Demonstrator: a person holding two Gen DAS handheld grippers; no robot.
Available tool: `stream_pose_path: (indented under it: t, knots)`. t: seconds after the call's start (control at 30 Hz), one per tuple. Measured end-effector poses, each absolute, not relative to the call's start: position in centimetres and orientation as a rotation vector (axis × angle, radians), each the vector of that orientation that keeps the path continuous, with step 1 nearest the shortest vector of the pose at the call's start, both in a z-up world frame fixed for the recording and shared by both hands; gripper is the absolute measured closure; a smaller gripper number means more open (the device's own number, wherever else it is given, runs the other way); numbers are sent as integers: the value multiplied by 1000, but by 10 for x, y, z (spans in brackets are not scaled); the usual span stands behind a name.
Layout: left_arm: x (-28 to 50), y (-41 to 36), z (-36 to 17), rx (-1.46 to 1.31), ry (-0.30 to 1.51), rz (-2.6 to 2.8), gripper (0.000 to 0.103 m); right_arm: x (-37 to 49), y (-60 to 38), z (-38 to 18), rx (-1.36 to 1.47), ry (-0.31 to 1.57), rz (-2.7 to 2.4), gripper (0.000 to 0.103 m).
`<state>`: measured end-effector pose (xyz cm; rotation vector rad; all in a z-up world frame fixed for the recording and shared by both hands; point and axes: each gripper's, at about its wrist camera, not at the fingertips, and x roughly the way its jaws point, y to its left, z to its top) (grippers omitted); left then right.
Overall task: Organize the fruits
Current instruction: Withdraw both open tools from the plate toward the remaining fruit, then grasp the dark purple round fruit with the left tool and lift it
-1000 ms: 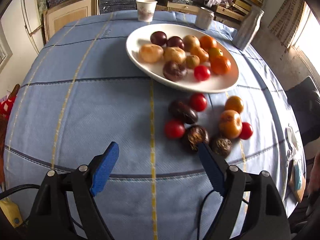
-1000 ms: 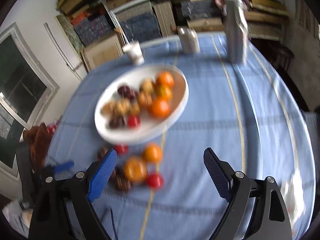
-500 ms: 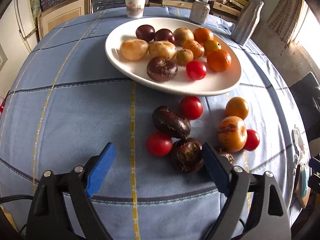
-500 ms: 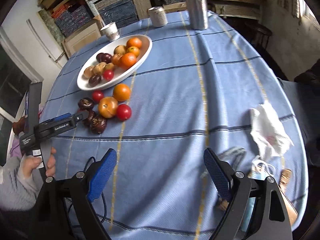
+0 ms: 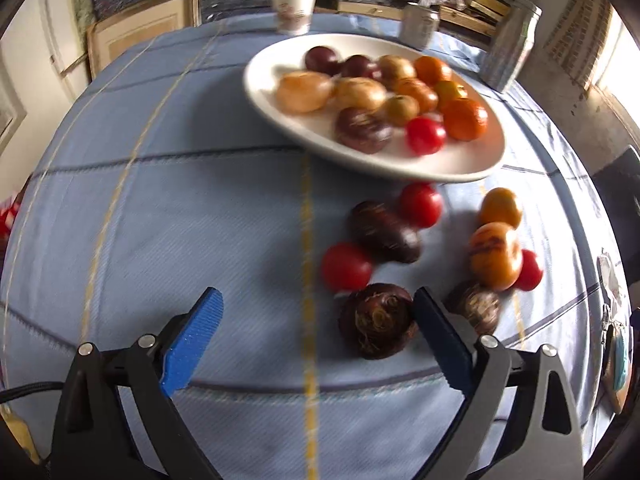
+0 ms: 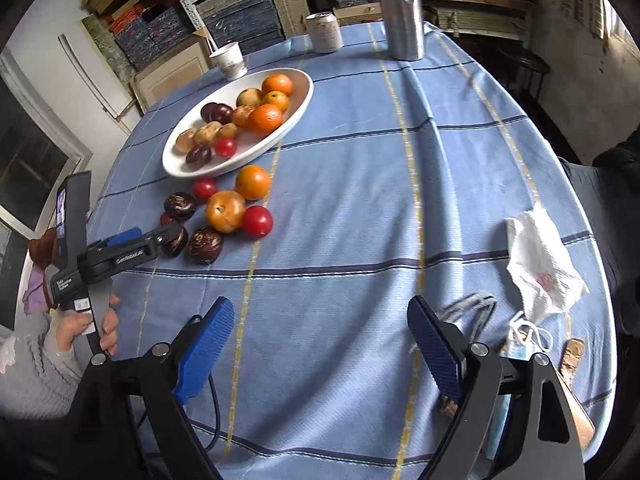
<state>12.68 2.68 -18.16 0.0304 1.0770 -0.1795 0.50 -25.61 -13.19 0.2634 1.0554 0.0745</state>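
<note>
Grippers both tilted steeply down toward a round table under a blue cloth (image 6: 360, 168). Left gripper (image 5: 316, 312): jaws wide and opening; a dark wrinkled fruit (image 5: 376, 322) lies between them, close against the right finger (image 5: 438, 336) and well clear of the left finger (image 5: 192, 340), not clamped. In the right wrist view this gripper (image 6: 132, 244) reaches in from the left edge, its handle held by a hand (image 6: 86, 326) in a grey knit sleeve (image 6: 38, 364). Right gripper (image 6: 320, 332): jaws wide apart, nothing between them, poised above bare cloth well away from the fruits. Dark fruit: roundish and slightly squat, no clear long axis, with a curled, dried stem end facing the left camera; skin deep maroon-brown, creased, streaked tan. Around it on the cloth lie two red tomatoes (image 5: 346, 266), an oblong dark fruit (image 5: 384, 232) with its long axis running from upper left to lower right, another wrinkled dark fruit (image 5: 478, 306) just past the right finger, and orange fruits (image 5: 496, 254) with a third tomato beside them. White oval plate (image 6: 288, 124), beyond the loose group, holds oranges, tan fruits, dark plums and one tomato. Cup (image 6: 230, 60), can (image 6: 325, 32) and metal bottle (image 6: 402, 8) stand at the far edge; a crumpled tissue (image 6: 540, 264) lies to the right.
</note>
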Motion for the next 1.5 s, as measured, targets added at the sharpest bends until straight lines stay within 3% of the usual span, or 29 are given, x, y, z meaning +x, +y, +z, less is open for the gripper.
stream_pose_path:
  t: [0.23,0.53,0.63,1.0,1.13,1.17,1.5]
  knots:
    - [101,68,-182,-7,1106,-118,9,13,-245,-131,259,1047,118,14]
    - [94,59,-179,26,1073,-139,10,11,-238,-129,234,1048,134,14]
    - [96,51,-180,48,1066,-162,29,6,-245,-128,248,1041,111,14]
    - [98,46,-192,44,1077,-183,34,-5,-252,-126,253,1035,82,14]
    - [98,48,-189,22,1068,-203,59,-6,-252,-125,250,1030,84,14]
    - [97,48,-189,15,1069,-205,61,-6,-252,-125,251,1029,86,14]
    - [75,67,-169,2,1051,-186,62,14,-228,-125,189,979,186,14]
